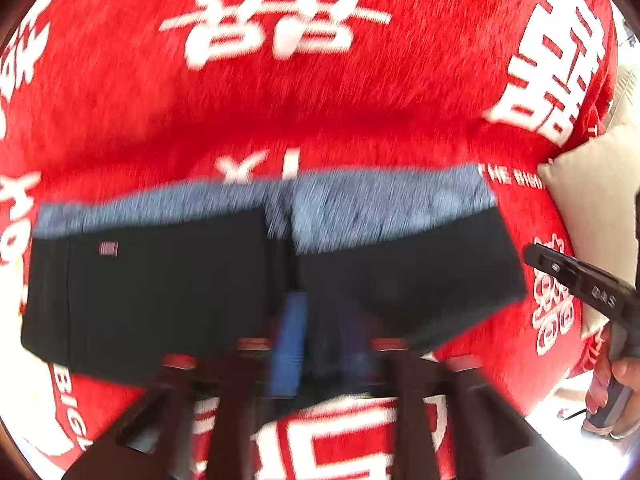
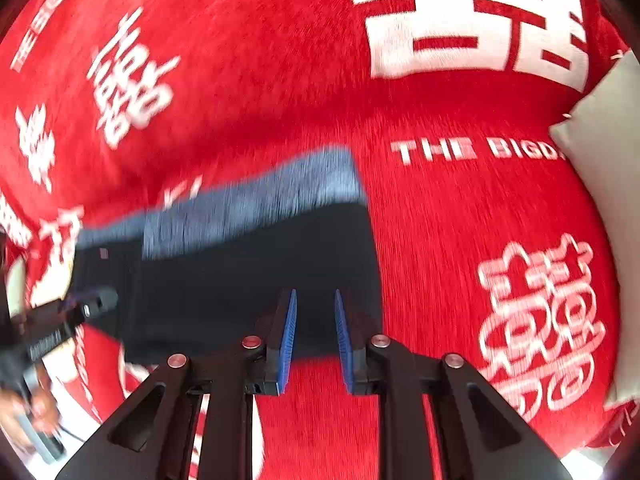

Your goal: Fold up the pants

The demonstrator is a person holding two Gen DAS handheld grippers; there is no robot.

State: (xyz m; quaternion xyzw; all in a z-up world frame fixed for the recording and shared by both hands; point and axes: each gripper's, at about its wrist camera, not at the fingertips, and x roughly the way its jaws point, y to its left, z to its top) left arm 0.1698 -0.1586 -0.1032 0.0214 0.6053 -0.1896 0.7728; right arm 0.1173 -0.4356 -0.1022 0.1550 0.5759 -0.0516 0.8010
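Note:
The pants [image 1: 200,288] lie folded flat on the red blanket: dark cloth with a grey-blue band [image 1: 360,200] along the far edge and a small label at the left. My left gripper [image 1: 320,316] hangs blurred over their near middle edge, its blue pads apart with nothing seen pinched. In the right wrist view the pants [image 2: 248,264] reach in from the left. My right gripper [image 2: 316,300] stands over their near right corner with a narrow empty gap between its pads [image 2: 289,340]. Each gripper shows in the other's view: the right gripper [image 1: 576,276] and the left gripper [image 2: 88,308].
A red blanket [image 1: 320,100] with large white characters covers the whole surface. A pale cushion [image 1: 592,200] lies at its right edge, seen also as the cushion [image 2: 600,128]. A person's hand [image 1: 612,392] holds the right gripper's handle. Bright floor shows at the lower corners.

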